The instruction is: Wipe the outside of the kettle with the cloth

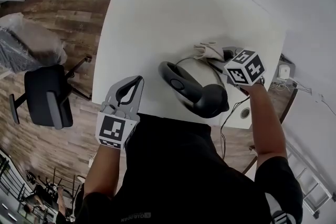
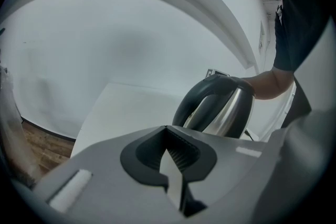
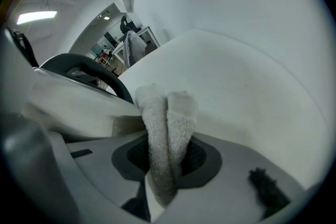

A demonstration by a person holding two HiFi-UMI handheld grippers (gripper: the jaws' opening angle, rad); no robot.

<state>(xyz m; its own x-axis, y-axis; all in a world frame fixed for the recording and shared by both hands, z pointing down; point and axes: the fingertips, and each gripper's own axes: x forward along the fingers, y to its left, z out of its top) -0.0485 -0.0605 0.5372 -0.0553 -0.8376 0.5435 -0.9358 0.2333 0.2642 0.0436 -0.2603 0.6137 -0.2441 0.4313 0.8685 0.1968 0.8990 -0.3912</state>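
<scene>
A steel kettle (image 1: 195, 89) with a black handle and lid stands on the white table (image 1: 157, 23), near its front edge. A white cloth (image 1: 209, 51) is bunched against the kettle's far side, and my right gripper (image 1: 220, 60) is shut on it there. In the right gripper view the cloth (image 3: 165, 113) sticks up folded between the jaws of the right gripper (image 3: 165, 139), beside the kettle (image 3: 79, 97). My left gripper (image 1: 137, 81) hovers at the table's front left edge, shut and holding nothing. From the left gripper (image 2: 168, 139) the kettle (image 2: 220, 107) is ahead to the right, apart from it.
A black office chair (image 1: 44, 94) and a plastic-wrapped bundle (image 1: 26, 42) are on the wooden floor at the left. A cable (image 1: 227, 120) hangs off the table's front edge by a round grommet (image 1: 245, 112). A white socket box (image 1: 285, 71) is at the right.
</scene>
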